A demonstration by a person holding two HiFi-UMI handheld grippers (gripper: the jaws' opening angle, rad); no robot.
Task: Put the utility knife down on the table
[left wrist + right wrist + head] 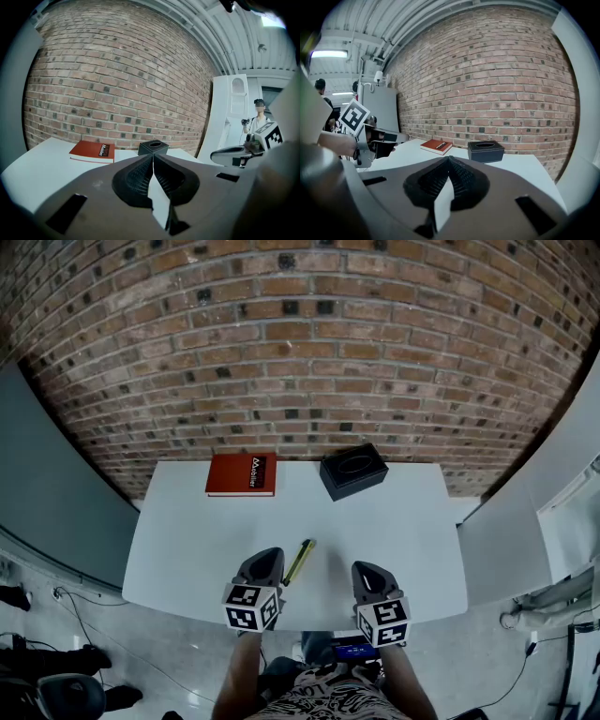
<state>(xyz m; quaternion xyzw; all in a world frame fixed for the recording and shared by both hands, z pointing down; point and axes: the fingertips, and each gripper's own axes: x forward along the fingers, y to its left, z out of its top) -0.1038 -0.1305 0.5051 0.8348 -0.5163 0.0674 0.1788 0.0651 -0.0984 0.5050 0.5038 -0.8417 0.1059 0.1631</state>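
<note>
A slim yellow-and-black utility knife [300,561] lies flat on the white table [187,540], near its front edge. It rests just right of my left gripper [267,555], apart from the jaws, and neither gripper view shows it. The left gripper [152,157] is shut with nothing between its jaws. A short way right of the knife, my right gripper [362,567] hovers over the table; its jaws [449,159] meet at the tips and hold nothing. Both grippers point toward the brick wall.
A red book [242,473] lies at the table's back left, and a black open-topped box [353,470] stands at the back centre. A brick wall [300,352] rises right behind the table. Grey panels flank it. A person stands far off at the right in the left gripper view.
</note>
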